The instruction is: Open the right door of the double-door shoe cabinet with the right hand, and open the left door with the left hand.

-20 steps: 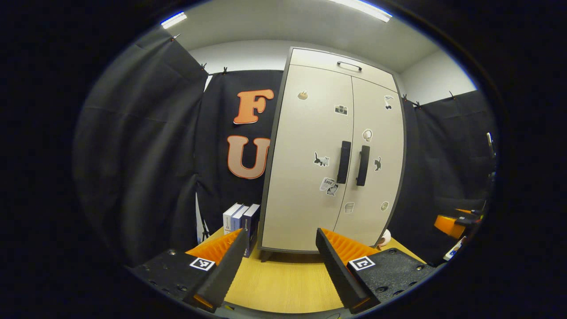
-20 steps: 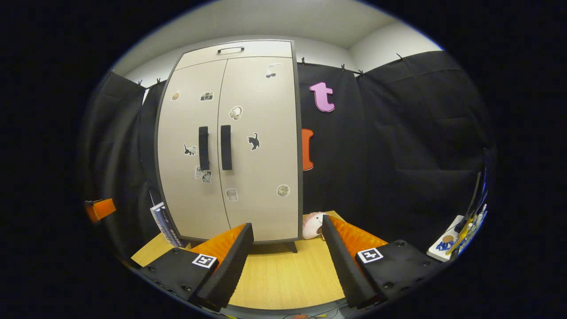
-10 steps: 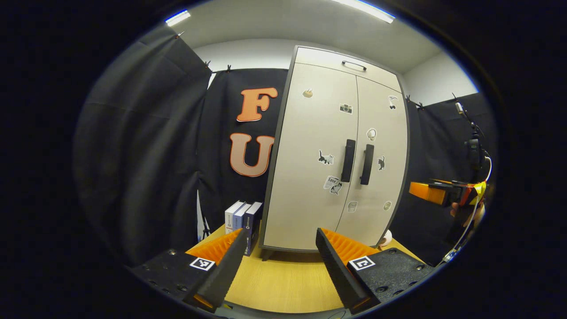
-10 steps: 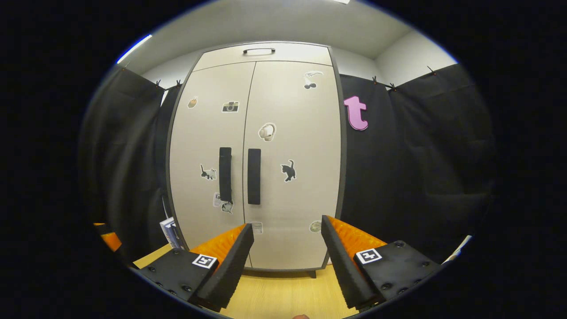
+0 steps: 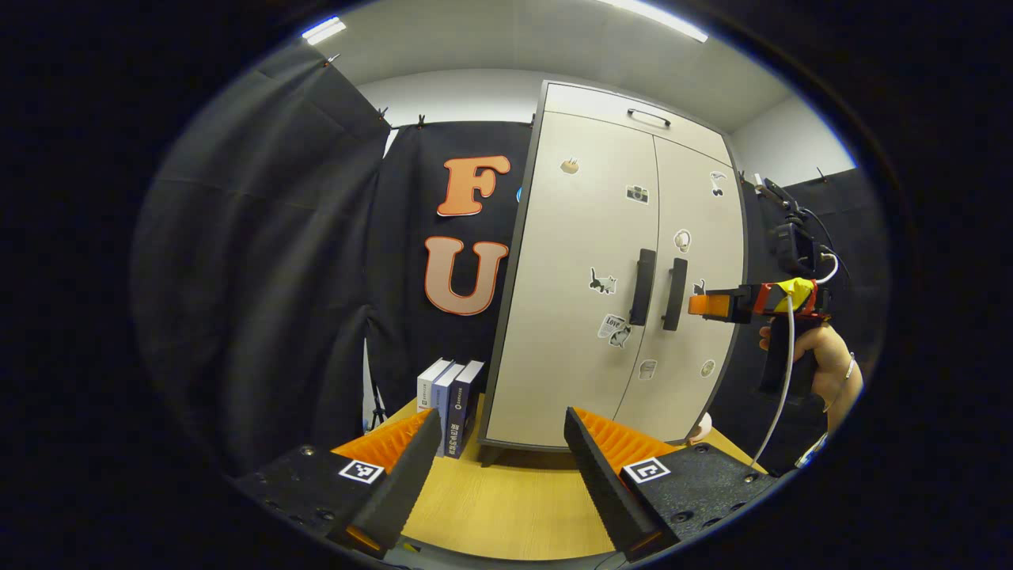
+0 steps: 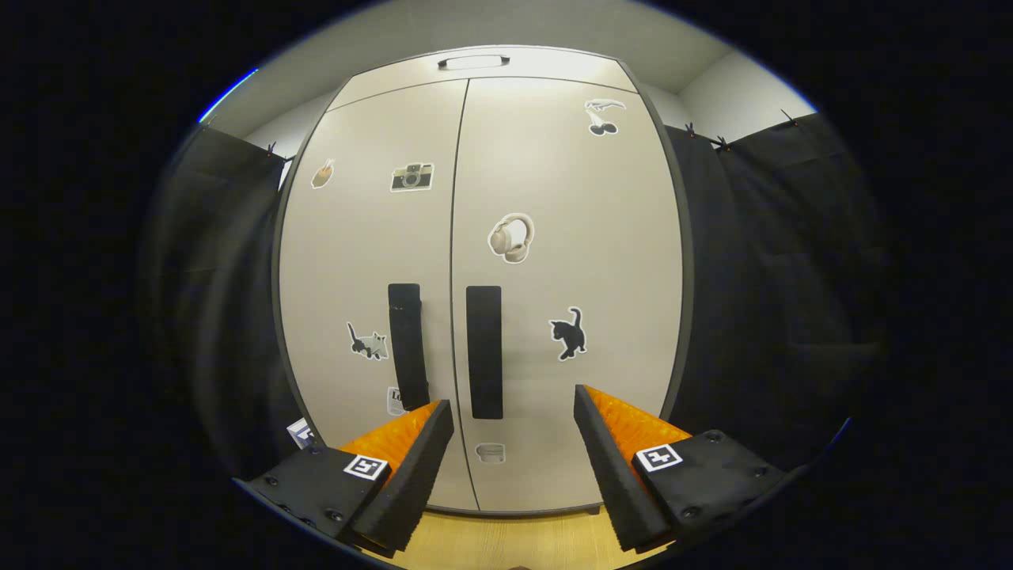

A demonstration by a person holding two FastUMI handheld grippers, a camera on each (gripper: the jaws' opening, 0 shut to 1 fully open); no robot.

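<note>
The right gripper (image 6: 513, 412), jaws wide and empty, has closed in on the right handle (image 6: 483, 351); both doors remain closed.

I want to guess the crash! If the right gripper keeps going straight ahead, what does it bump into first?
Probably the right door of the shoe cabinet, just beside its black handle. The right gripper is open and faces that door squarely, with nothing between them.

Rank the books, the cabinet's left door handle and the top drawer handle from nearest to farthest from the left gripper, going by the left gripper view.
From the left gripper:
1. Books, low on the table, left of the cabinet.
2. Left door handle, mid-height.
3. Top drawer handle, highest.
</note>
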